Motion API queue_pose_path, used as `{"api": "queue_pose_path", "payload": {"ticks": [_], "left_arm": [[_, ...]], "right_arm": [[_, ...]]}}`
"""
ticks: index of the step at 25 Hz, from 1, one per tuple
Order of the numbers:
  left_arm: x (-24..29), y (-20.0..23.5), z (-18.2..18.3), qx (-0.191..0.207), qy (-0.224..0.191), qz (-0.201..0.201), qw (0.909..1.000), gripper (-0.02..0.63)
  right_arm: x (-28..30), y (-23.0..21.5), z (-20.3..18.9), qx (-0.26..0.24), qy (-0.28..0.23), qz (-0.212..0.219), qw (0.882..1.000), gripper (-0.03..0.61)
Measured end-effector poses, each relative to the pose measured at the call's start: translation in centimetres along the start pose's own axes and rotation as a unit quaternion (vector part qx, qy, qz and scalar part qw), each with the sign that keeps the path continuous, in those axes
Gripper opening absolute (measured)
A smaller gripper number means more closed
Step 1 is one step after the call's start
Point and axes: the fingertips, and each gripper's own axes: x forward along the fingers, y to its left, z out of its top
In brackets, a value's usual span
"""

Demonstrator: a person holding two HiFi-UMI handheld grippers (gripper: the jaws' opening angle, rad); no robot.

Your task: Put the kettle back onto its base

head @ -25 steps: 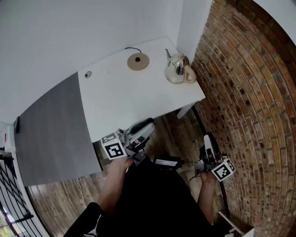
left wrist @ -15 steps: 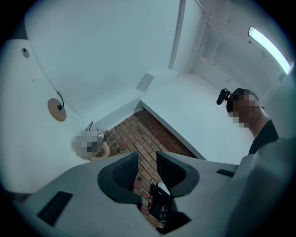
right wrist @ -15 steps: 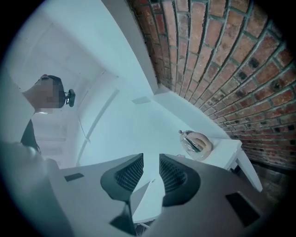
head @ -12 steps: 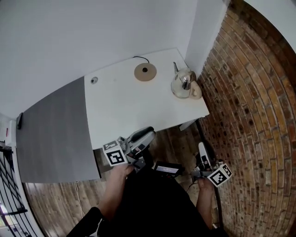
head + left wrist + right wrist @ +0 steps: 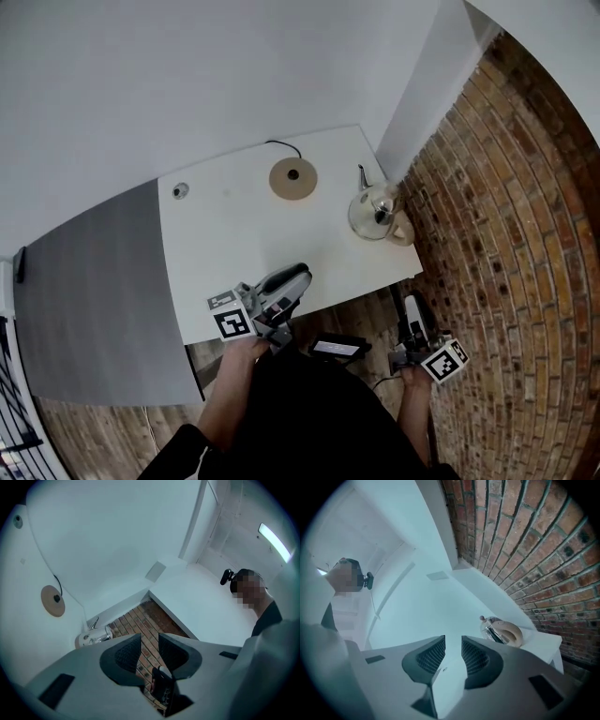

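A shiny metal kettle (image 5: 378,213) with a cream handle stands upright at the right end of the white table (image 5: 234,244). Its round wooden-coloured base (image 5: 292,178), with a black cord, lies apart from it near the table's back edge. My left gripper (image 5: 298,275) hangs over the table's front edge, open and with nothing in it. In the left gripper view the kettle (image 5: 93,634) and base (image 5: 52,601) lie far beyond the left gripper (image 5: 149,651). My right gripper (image 5: 411,305) is below the table's right front corner, open and holding nothing. The kettle (image 5: 501,631) shows right of the right gripper (image 5: 453,654).
A brick wall (image 5: 506,234) runs close along the table's right side, just behind the kettle. A white pillar (image 5: 417,84) stands at the back right corner. A grey surface (image 5: 94,281) adjoins the table on the left. A small round fitting (image 5: 180,190) sits at the table's back left.
Both grippers have moved forward toward the table; the left one now reaches over its front edge. Kettle and base stay where they were on the table.
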Motion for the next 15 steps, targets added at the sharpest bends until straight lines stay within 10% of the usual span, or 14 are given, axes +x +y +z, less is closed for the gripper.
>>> {"api": "queue_pose_path", "payload": {"ticks": [15], "left_arm": [[-3.1, 6.3, 6.9, -0.013, -0.021, 0.027, 0.9993, 0.117]], "right_arm": [[9.3, 0.0, -1.0, -0.033, 0.031, -0.020, 0.999, 0.095]]}}
